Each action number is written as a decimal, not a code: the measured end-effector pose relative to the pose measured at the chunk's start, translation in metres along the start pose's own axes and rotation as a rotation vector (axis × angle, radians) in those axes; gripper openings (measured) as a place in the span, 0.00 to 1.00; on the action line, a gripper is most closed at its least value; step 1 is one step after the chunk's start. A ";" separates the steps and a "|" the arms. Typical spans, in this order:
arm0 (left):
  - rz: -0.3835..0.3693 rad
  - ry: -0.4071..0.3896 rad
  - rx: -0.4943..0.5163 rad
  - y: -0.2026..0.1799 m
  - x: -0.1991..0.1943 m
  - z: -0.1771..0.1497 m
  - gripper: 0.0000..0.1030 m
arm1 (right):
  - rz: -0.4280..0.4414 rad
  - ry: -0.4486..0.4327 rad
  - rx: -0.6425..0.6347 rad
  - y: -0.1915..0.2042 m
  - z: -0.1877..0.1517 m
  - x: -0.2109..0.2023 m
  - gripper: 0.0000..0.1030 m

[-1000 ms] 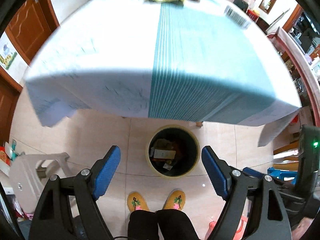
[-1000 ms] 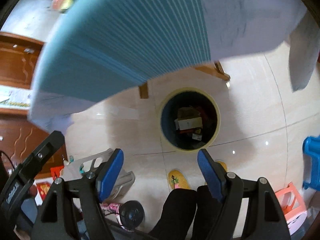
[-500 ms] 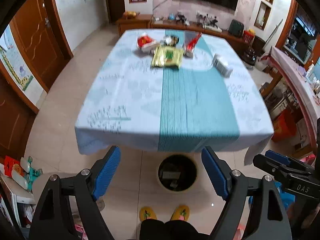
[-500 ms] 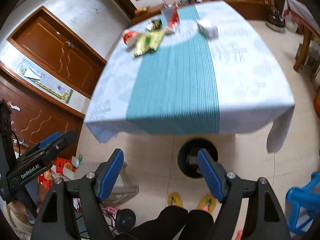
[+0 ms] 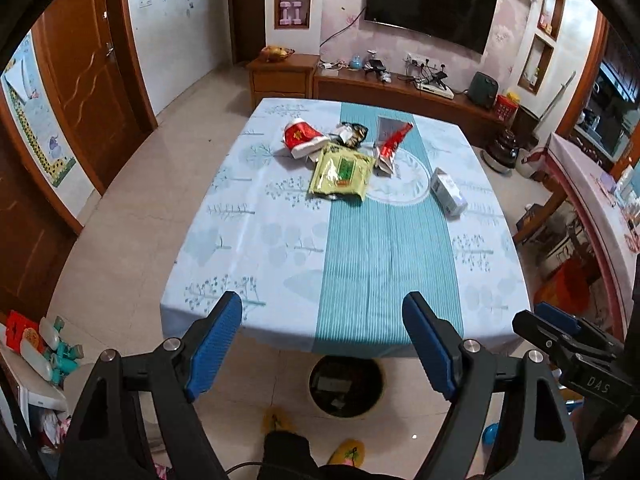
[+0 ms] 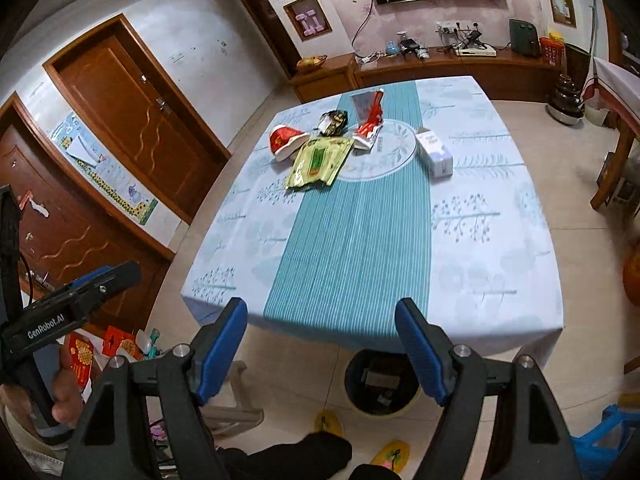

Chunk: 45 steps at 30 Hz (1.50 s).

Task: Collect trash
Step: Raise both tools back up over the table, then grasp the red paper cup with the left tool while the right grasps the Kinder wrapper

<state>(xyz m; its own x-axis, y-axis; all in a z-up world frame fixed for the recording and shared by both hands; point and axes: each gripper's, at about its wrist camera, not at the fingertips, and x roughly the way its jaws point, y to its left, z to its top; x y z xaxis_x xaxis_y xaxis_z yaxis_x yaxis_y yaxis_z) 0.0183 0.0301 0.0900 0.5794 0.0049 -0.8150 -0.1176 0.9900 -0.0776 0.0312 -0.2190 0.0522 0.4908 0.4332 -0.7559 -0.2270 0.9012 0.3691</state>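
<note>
Left hand-held gripper (image 5: 322, 344) jaws wide, empty; wrappers (image 5: 339, 172) on table (image 5: 280, 240); bin (image 5: 346, 384) below edge.

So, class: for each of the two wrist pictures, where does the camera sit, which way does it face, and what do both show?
Left wrist: behind the open left gripper, facing down over the table; slippers show, the right gripper at right.
Right wrist: behind the open right gripper, same outlook; legs show, a hand at left.
Shared: green packet, white box, bin.
</note>
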 end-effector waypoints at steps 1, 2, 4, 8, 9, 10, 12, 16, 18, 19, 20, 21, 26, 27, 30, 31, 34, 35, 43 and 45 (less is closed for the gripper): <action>-0.006 0.001 -0.001 0.002 0.004 0.006 0.79 | 0.000 -0.002 -0.002 0.000 0.005 0.002 0.74; -0.013 0.003 -0.001 0.004 0.009 0.011 0.79 | -0.001 -0.005 -0.004 0.000 0.008 0.005 0.74; -0.027 0.007 -0.008 0.010 0.022 0.025 0.79 | -0.007 -0.009 -0.009 -0.001 0.019 0.012 0.74; -0.056 0.023 -0.017 0.027 0.056 0.059 0.79 | -0.030 -0.012 0.006 -0.002 0.043 0.034 0.74; -0.070 0.030 -0.017 0.033 0.072 0.073 0.79 | -0.041 -0.014 0.010 -0.002 0.053 0.043 0.74; -0.080 0.037 -0.016 0.038 0.084 0.083 0.79 | -0.051 -0.014 0.011 -0.002 0.062 0.051 0.74; -0.102 0.074 -0.014 0.048 0.117 0.111 0.79 | -0.079 -0.010 0.014 -0.001 0.080 0.070 0.73; -0.157 0.146 -0.027 0.066 0.184 0.163 0.79 | -0.125 0.016 0.072 -0.006 0.124 0.115 0.73; -0.174 0.185 -0.033 0.073 0.218 0.184 0.79 | -0.155 0.030 0.100 -0.010 0.151 0.144 0.73; -0.185 0.208 -0.039 0.077 0.240 0.196 0.79 | -0.168 0.035 0.107 -0.012 0.163 0.156 0.73; -0.192 0.225 -0.047 0.080 0.257 0.205 0.79 | -0.183 0.037 0.113 -0.014 0.176 0.171 0.73; -0.204 0.249 -0.062 0.085 0.281 0.217 0.79 | -0.201 0.038 0.114 -0.017 0.190 0.187 0.73; -0.243 0.325 -0.112 0.094 0.358 0.244 0.79 | -0.272 0.043 0.105 -0.037 0.247 0.256 0.73; -0.259 0.342 -0.124 0.094 0.374 0.248 0.79 | -0.281 0.039 0.105 -0.043 0.259 0.269 0.73; -0.296 0.382 -0.143 0.091 0.405 0.254 0.79 | -0.315 0.022 0.113 -0.061 0.286 0.302 0.73; -0.305 0.393 -0.146 0.090 0.413 0.255 0.79 | -0.336 0.021 0.113 -0.066 0.292 0.311 0.73; -0.340 0.425 -0.166 0.089 0.433 0.258 0.79 | -0.371 0.024 0.121 -0.084 0.305 0.334 0.73; -0.354 0.431 -0.174 0.088 0.437 0.259 0.79 | -0.370 0.021 0.120 -0.087 0.307 0.338 0.73; -0.391 0.447 -0.190 0.081 0.455 0.269 0.69 | -0.283 -0.009 0.105 -0.097 0.315 0.364 0.73; -0.408 0.448 -0.195 0.079 0.450 0.268 0.64 | -0.229 0.024 0.152 -0.099 0.313 0.371 0.63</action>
<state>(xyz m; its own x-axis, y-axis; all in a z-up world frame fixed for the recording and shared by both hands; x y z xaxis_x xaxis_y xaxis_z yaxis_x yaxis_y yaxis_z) 0.4865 0.1480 -0.1290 0.2198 -0.4682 -0.8559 -0.1279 0.8559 -0.5011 0.4990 -0.1509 -0.0959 0.4940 0.2200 -0.8412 0.0177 0.9647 0.2627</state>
